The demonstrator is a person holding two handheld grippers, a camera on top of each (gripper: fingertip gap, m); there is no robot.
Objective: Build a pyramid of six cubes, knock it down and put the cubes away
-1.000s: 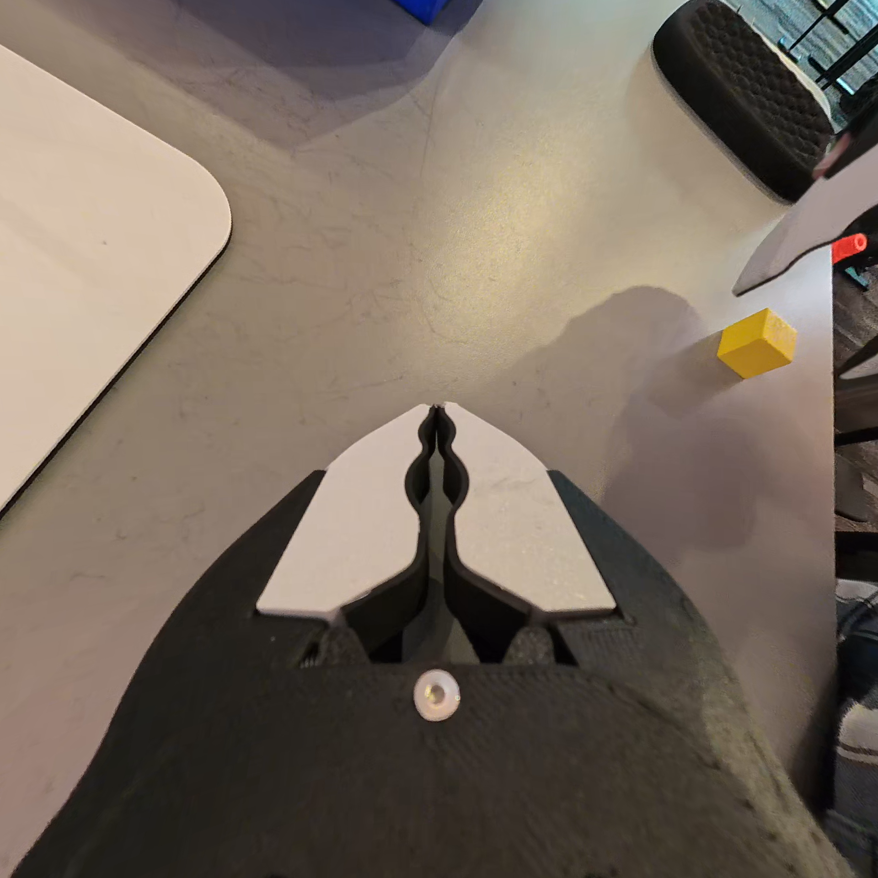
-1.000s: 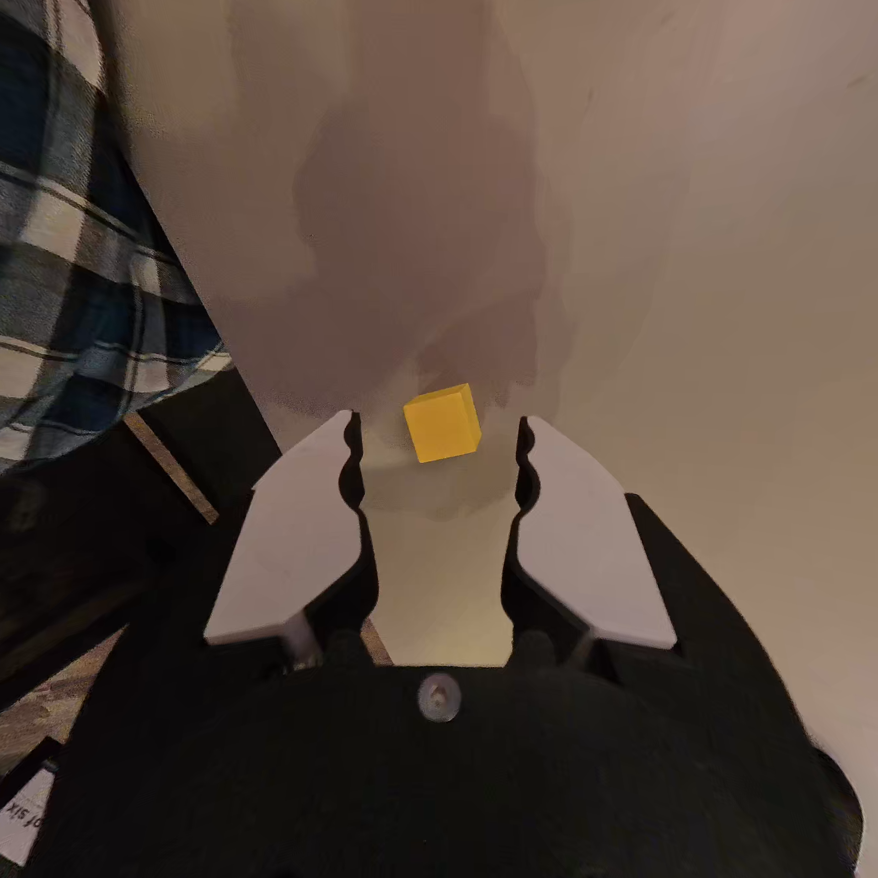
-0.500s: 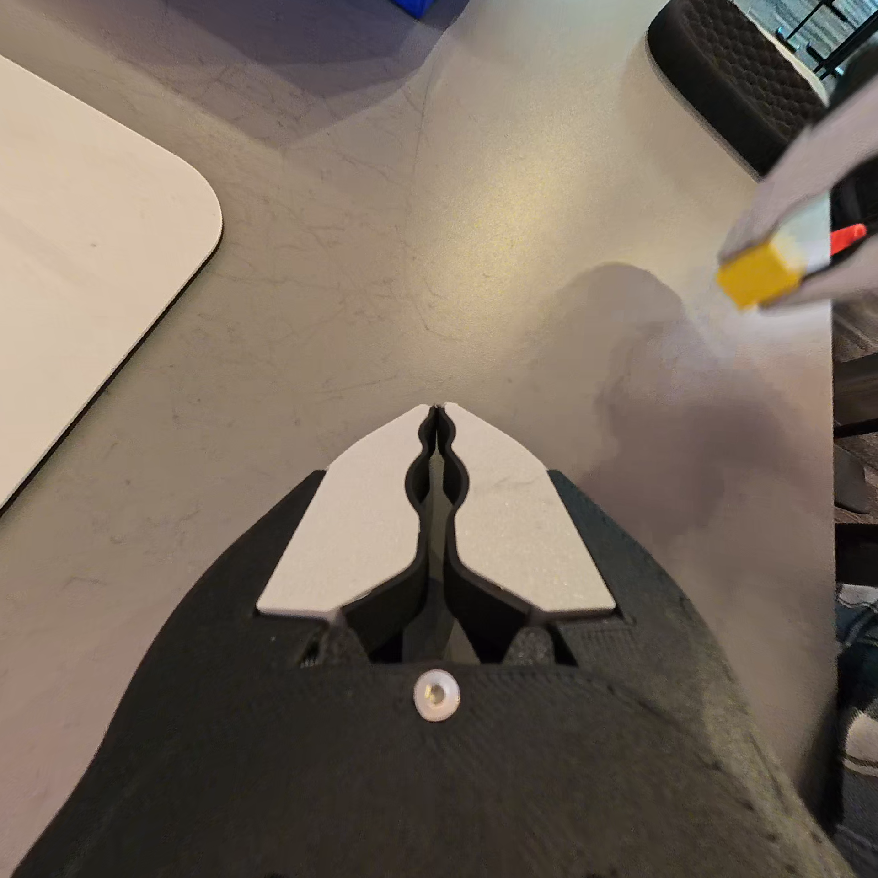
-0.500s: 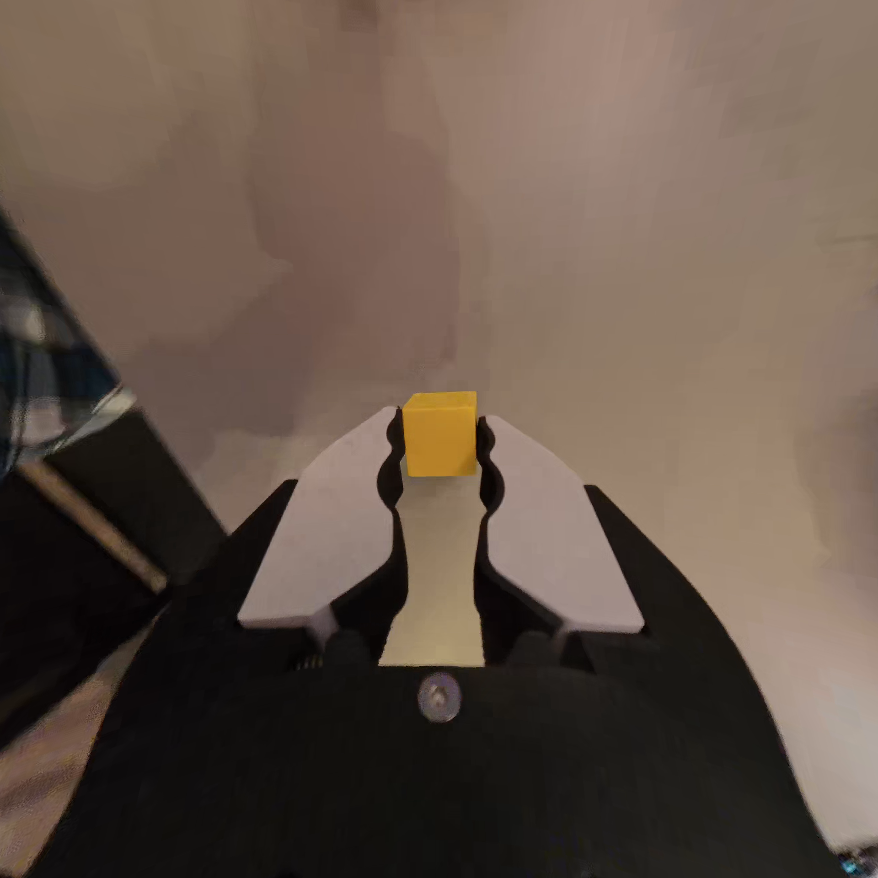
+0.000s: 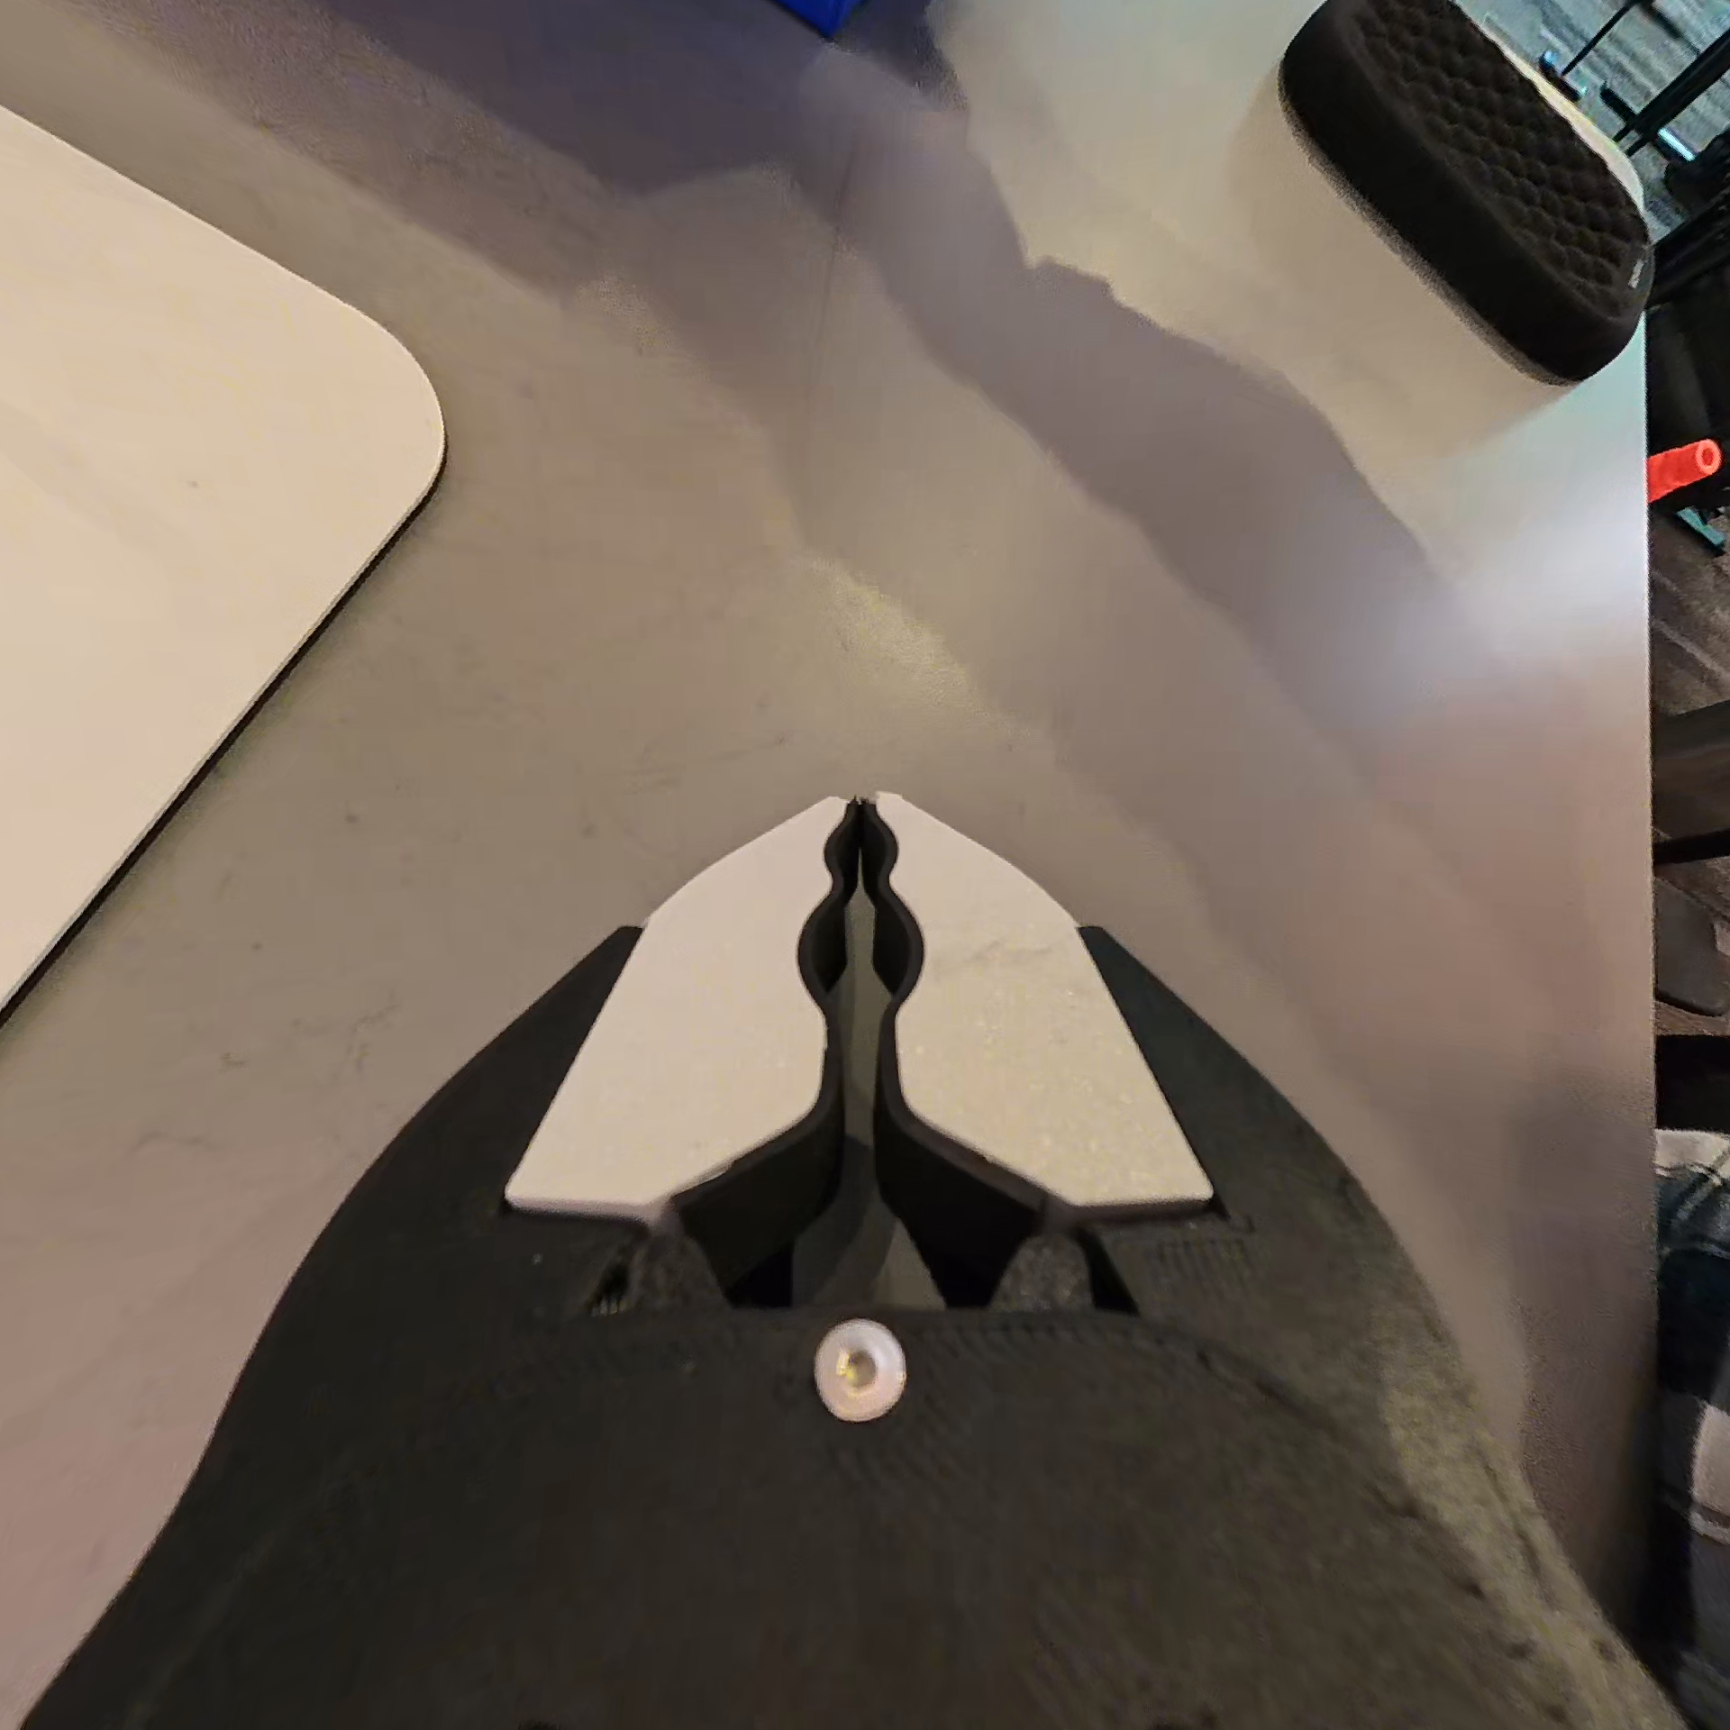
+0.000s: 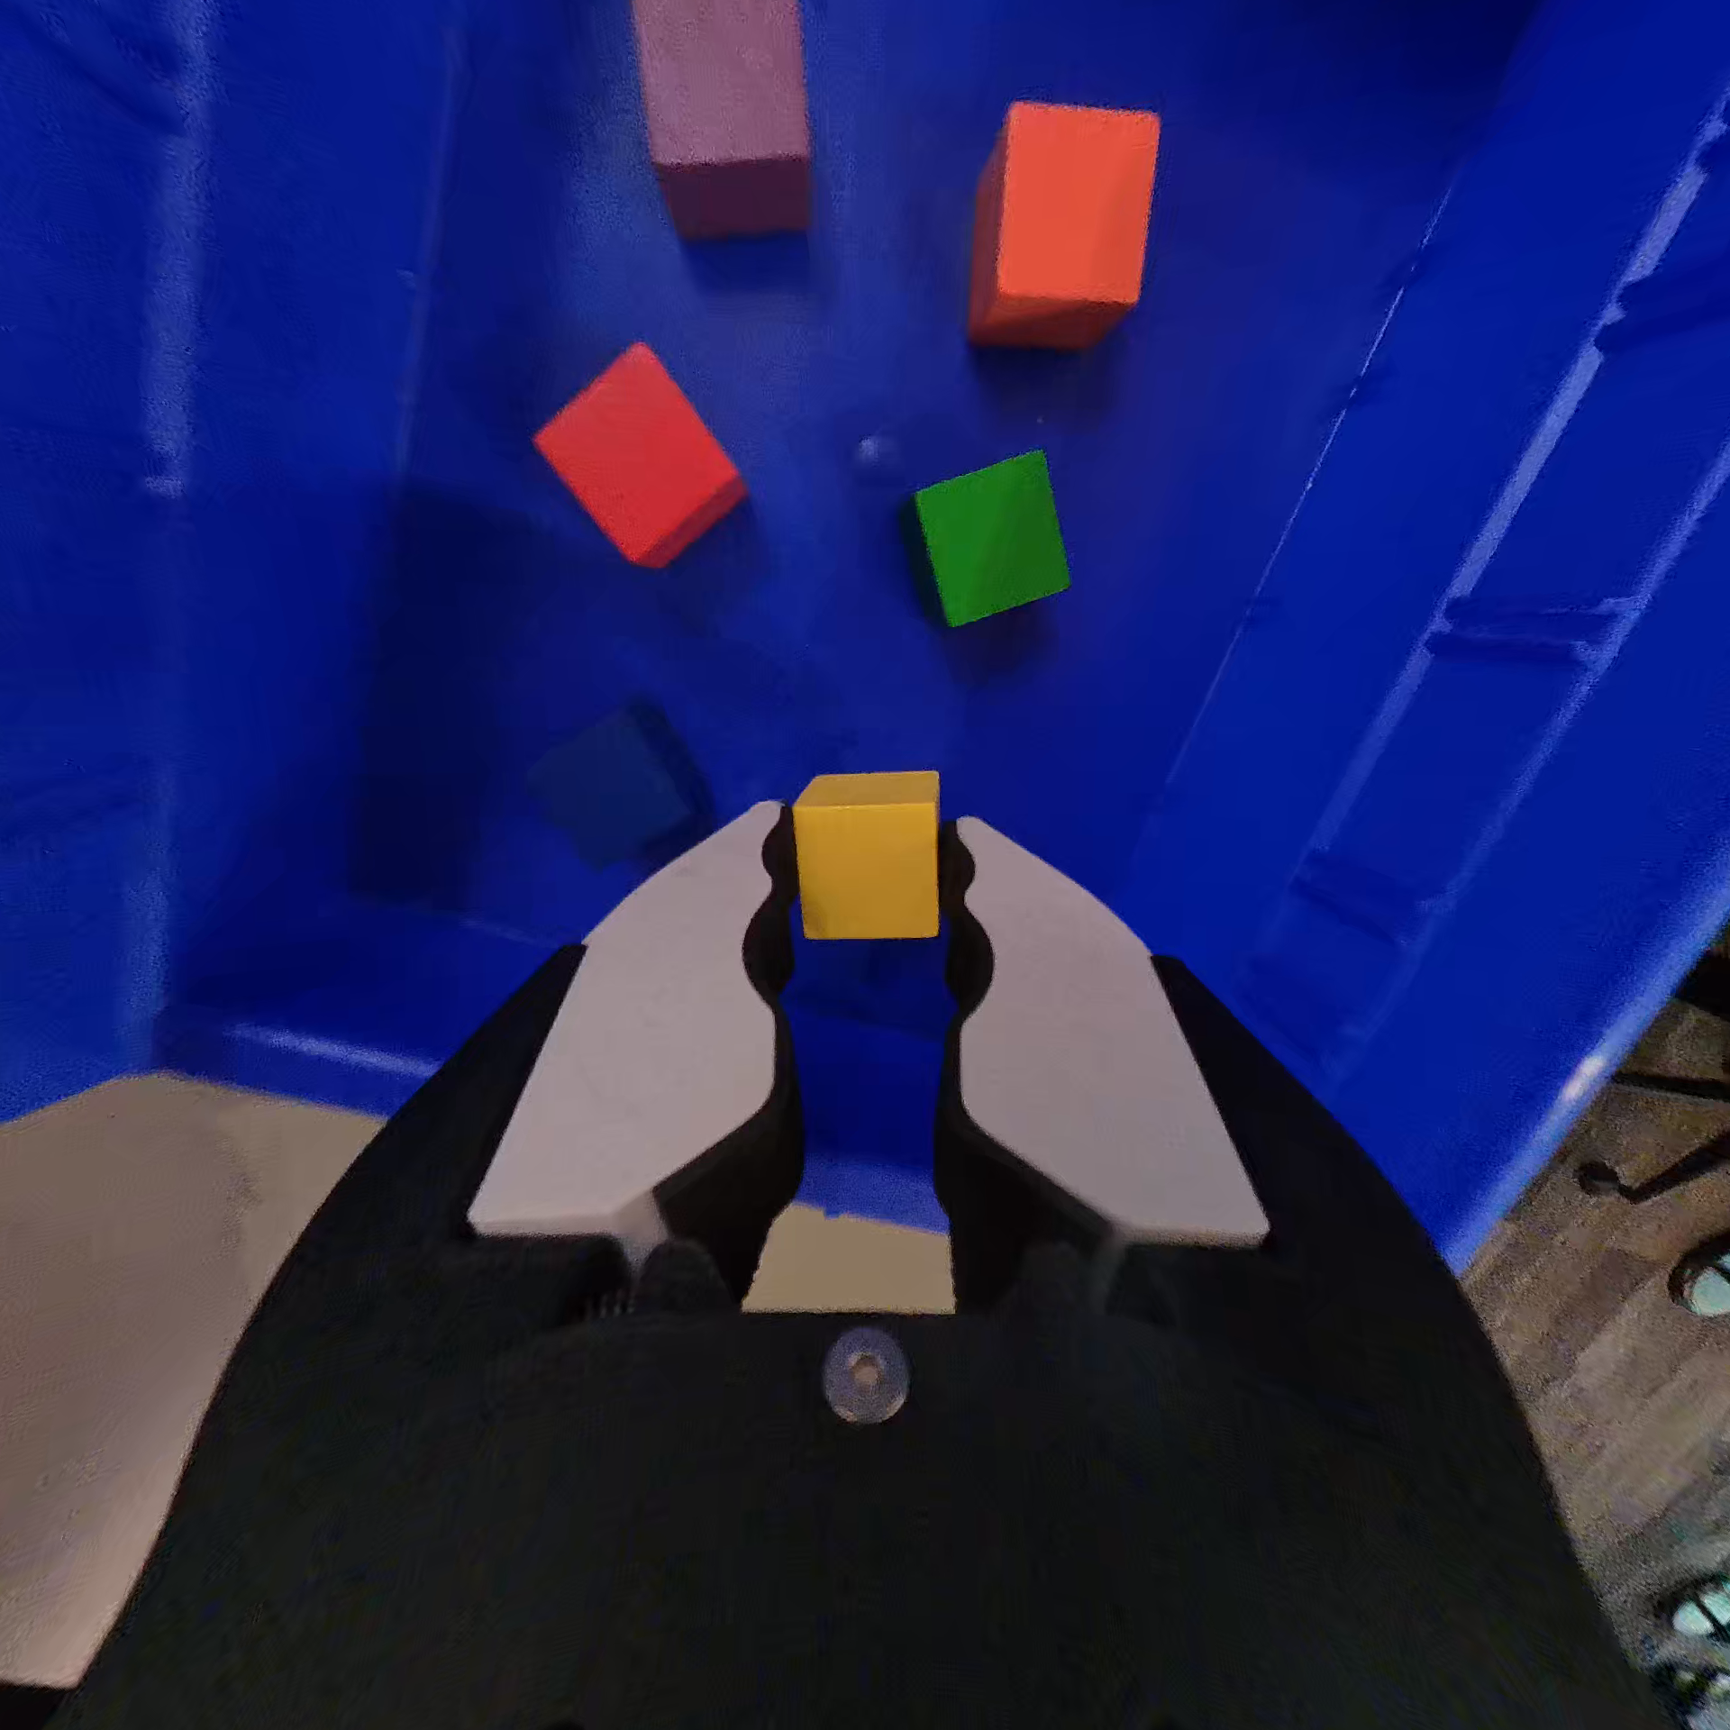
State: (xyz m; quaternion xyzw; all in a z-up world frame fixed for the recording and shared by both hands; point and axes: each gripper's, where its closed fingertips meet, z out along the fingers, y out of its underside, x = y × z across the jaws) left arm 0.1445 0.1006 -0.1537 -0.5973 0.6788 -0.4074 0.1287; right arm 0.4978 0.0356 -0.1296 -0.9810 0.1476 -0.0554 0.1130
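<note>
The yellow cube [image 6: 866, 857], matte with crisp edges and flat faces, sits clamped between the wavy black pads of the right gripper [image 6: 866, 875], whose jaws press on its two sides. It hangs above the inside of a blue bin [image 6: 1404, 562], a glossy moulded plastic container with ribbed walls. On the bin's floor lie five more blocks, well apart from one another: a green cube [image 6: 992, 538], a red cube [image 6: 637, 454], an orange cube [image 6: 1067, 215], a dull purple cube [image 6: 725, 103] at the far end, and a dark blue cube [image 6: 613, 782] that nearly blends into the floor, just beyond the left fingertip. The fingers [image 6: 655, 1011] are flat pale grey plates set on a black, finely ribbed printed body.

The left gripper [image 5: 859, 803] hovers over the grey, faintly scuffed surface [image 5: 655, 562] with its jaws closed tip to tip on nothing. To its left lies a white board [image 5: 187, 468] with a rounded corner and dark edge; at the far right rests a black honeycomb-textured pad [image 5: 1460, 178].
</note>
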